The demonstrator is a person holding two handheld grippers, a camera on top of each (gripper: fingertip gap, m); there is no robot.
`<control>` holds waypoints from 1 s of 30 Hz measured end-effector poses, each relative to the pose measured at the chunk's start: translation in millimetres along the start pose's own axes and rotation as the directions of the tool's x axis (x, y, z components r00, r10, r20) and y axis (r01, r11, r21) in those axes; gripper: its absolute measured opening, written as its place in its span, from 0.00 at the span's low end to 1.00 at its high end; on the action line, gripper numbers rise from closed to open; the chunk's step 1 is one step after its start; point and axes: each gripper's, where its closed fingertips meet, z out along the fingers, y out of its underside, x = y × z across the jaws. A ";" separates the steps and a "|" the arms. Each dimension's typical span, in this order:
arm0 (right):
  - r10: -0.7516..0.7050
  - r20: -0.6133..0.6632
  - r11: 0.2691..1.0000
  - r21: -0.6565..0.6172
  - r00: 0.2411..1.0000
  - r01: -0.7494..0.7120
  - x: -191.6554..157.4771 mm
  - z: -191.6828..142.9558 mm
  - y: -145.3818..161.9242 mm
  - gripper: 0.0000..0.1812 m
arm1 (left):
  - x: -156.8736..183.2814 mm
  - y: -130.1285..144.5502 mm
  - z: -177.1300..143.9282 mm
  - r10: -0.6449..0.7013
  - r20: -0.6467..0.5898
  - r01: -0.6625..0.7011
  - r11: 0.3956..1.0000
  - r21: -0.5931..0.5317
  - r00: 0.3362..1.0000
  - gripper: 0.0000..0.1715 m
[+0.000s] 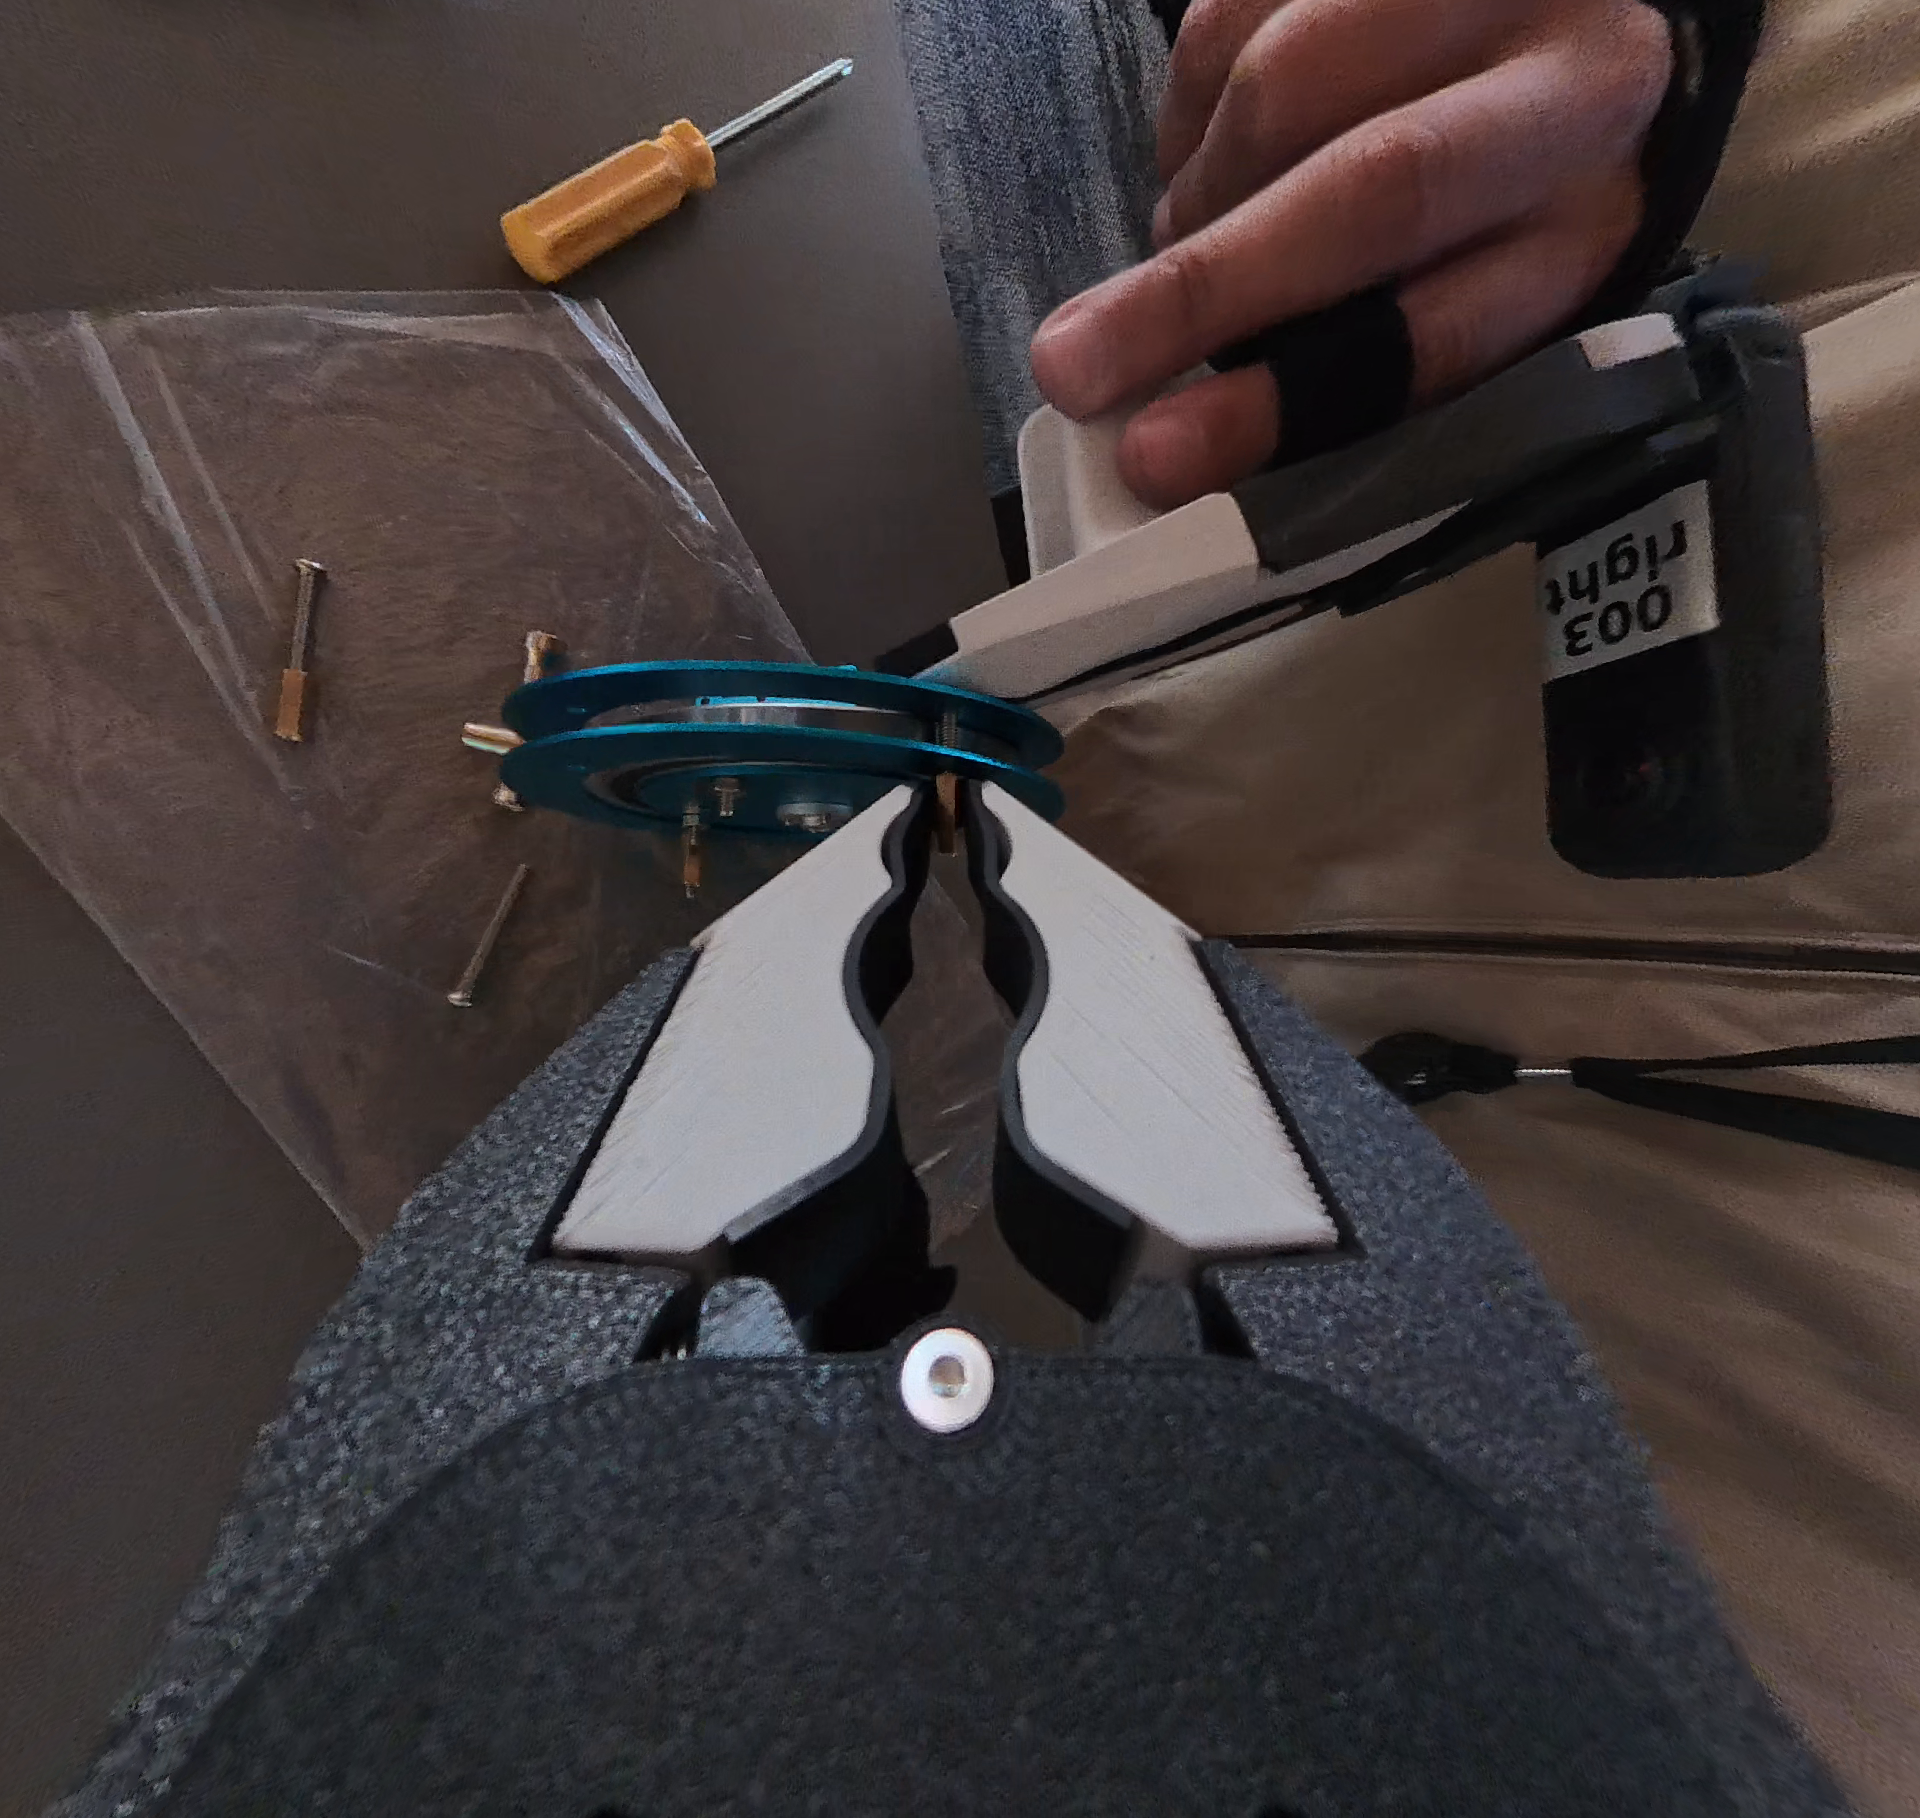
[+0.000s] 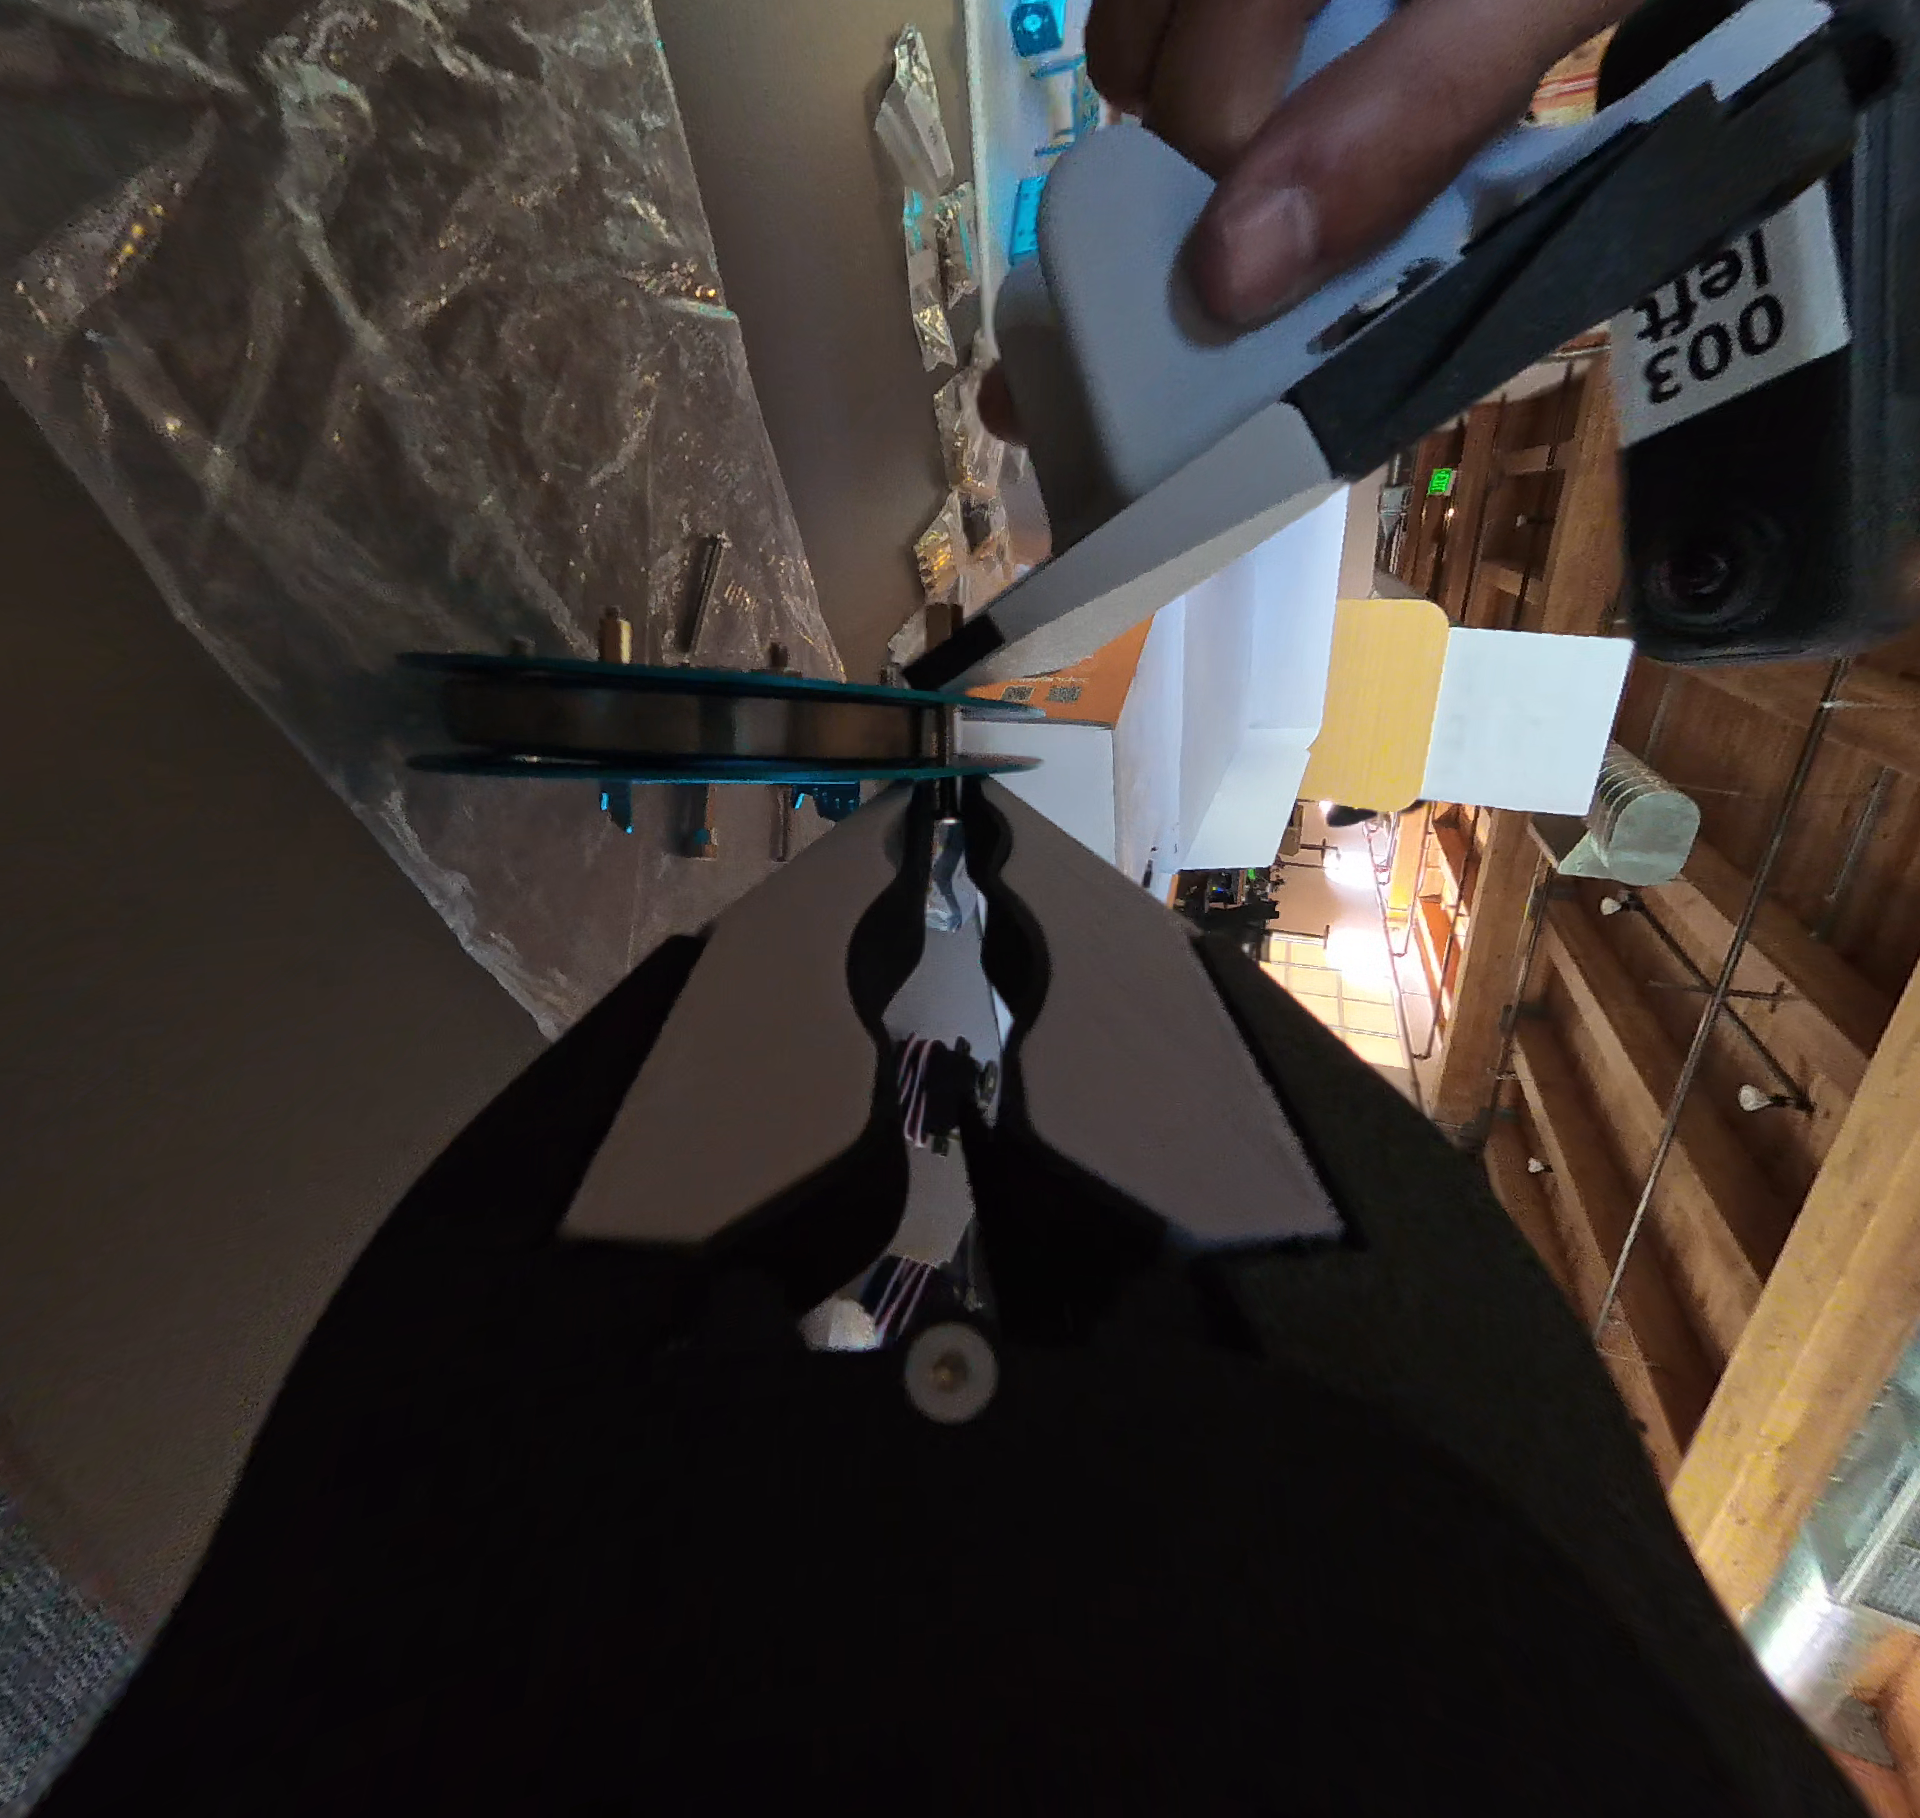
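Nearly closed, the left gripper (image 1: 943,812) pinches a brass standoff (image 1: 945,818) at the near rim of the edge-on blue disc assembly (image 1: 779,740), while the right gripper (image 2: 940,823), likewise nearly closed, nips a small metal fastener (image 2: 948,859) there.

Both wide-angle pictures bend strongly at the edges, the left wrist view is evenly lit and sharp, while the right wrist view is backlit, with its gripper (image 2: 951,812) nearly black and glare on the plastic sheet (image 2: 343,334).
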 end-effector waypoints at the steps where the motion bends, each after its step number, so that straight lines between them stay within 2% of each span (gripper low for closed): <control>1: -0.008 0.018 1.000 -0.010 1.000 0.009 -0.6 -0.9 0.7 0.01 | -0.5 -0.3 0.5 0.053 0.041 -0.053 0.999 0.000 0.998 0.02; 2: 0.023 0.066 1.000 -0.023 0.998 -0.021 -0.5 -0.7 3.1 0.01 | -1.8 -1.1 0.8 0.162 0.121 -0.162 0.987 -0.012 0.979 0.02; 3: 0.110 0.162 0.994 -0.028 0.981 -0.107 -1.5 -2.0 4.1 0.01 | -1.5 -0.6 1.3 0.316 0.218 -0.311 0.949 -0.058 0.923 0.02; 4: 0.229 0.291 0.973 -0.043 0.929 -0.226 -2.7 -5.4 4.3 0.01 | 0.3 1.2 3.4 0.463 0.311 -0.445 0.886 -0.132 0.830 0.02; 5: 0.329 0.432 0.941 -0.070 0.840 -0.332 -5.0 -11.0 3.9 0.01 | 2.9 3.7 6.9 0.592 0.390 -0.553 0.803 -0.220 0.705 0.02; 6: 0.408 0.557 0.901 -0.117 0.723 -0.418 -7.3 -17.4 3.6 0.01 | 4.4 4.8 9.5 0.696 0.464 -0.632 0.708 -0.316 0.548 0.02; 7: 0.470 0.662 0.856 -0.180 0.584 -0.485 -10.1 -24.1 3.0 0.01 | 5.8 5.7 11.5 0.775 0.511 -0.680 0.601 -0.420 0.370 0.02; 9: 0.561 0.799 0.743 -0.372 0.215 -0.556 -16.8 -38.6 1.5 0.01 | 6.6 4.3 14.3 0.838 0.546 -0.682 0.411 -0.605 0.021 0.02; 10: 0.593 0.805 0.671 -0.511 -0.023 -0.537 -20.6 -47.6 0.1 0.01 | 6.5 2.2 15.6 0.833 0.531 -0.652 0.316 -0.689 -0.158 0.01; 11: 0.595 0.753 0.597 -0.648 -0.281 -0.473 -22.6 -57.2 -2.3 0.01 | 7.4 -0.2 17.1 0.803 0.503 -0.605 0.237 -0.760 -0.318 0.02; 12: 0.563 0.646 0.538 -0.760 -0.515 -0.364 -25.1 -66.4 -2.6 0.01 | 9.1 -1.0 20.3 0.767 0.478 -0.564 0.187 -0.804 -0.427 0.02; 13: 0.501 0.524 0.496 -0.826 -0.688 -0.268 -25.1 -70.8 -3.7 0.01 | 7.7 -0.7 21.1 0.732 0.456 -0.520 0.162 -0.838 -0.507 0.02; 14: 0.446 0.427 0.474 -0.858 -0.786 -0.197 -25.1 -70.7 -3.5 0.01 | 5.5 -0.1 20.8 0.706 0.441 -0.492 0.149 -0.858 -0.554 0.02; 15: 0.417 0.362 0.469 -0.872 -0.834 -0.144 -27.2 -70.7 -4.0 0.01 | 4.1 2.1 21.6 0.705 0.450 -0.499 0.156 -0.852 -0.548 0.02; 16: 0.408 0.368 0.482 -0.864 -0.836 -0.145 -28.7 -69.4 -4.8 0.02 | 3.6 4.1 21.2 0.714 0.475 -0.515 0.186 -0.837 -0.514 0.02; 19: 0.421 0.477 0.554 -0.809 -0.772 -0.197 -33.2 -69.6 -5.2 0.02 | 6.0 6.5 20.9 0.750 0.540 -0.584 0.257 -0.770 -0.381 0.02; 20: 0.427 0.530 0.577 -0.784 -0.733 -0.231 -35.1 -69.1 -4.5 0.02 | 6.8 6.5 21.5 0.765 0.569 -0.624 0.294 -0.724 -0.300 0.02; 21: 0.440 0.602 0.605 -0.747 -0.666 -0.275 -37.4 -68.1 -3.4 0.02 | 7.0 6.1 21.5 0.773 0.612 -0.667 0.367 -0.649 -0.170 0.02; 22: 0.468 0.688 0.639 -0.697 -0.555 -0.325 -40.1 -64.4 -1.1 0.03 | 7.2 4.2 19.9 0.764 0.645 -0.692 0.452 -0.562 -0.025 0.02; 23: 0.482 0.774 0.681 -0.626 -0.410 -0.380 -40.3 -59.6 2.3 0.05 | 5.5 2.2 17.1 0.746 0.657 -0.692 0.531 -0.489 0.107 0.02; 25: 0.498 0.864 0.745 -0.466 -0.067 -0.477 -31.3 -43.8 8.3 0.05 | -1.3 -3.9 7.6 0.691 0.657 -0.660 0.649 -0.379 0.301 0.02; 27: 0.491 0.831 0.792 -0.301 0.260 -0.531 -17.3 -30.7 10.5 0.09 | -7.0 -4.5 1.4 0.615 0.610 -0.587 0.758 -0.284 0.499 0.02; 28: 0.465 0.800 0.818 -0.224 0.379 -0.529 -13.6 -30.7 8.2 0.12 | -6.9 -3.7 -0.2 0.559 0.570 -0.539 0.811 -0.226 0.602 0.02; 29: 0.449 0.752 0.839 -0.168 0.482 -0.517 -10.9 -29.9 6.9 0.16 | -7.3 -1.7 -3.1 0.509 0.530 -0.490 0.851 -0.191 0.678 0.02; 30: 0.445 0.685 0.854 -0.131 0.577 -0.503 -7.4 -27.0 7.4 0.17 | -8.3 0.3 -7.9 0.466 0.500 -0.447 0.879 -0.168 0.730 0.02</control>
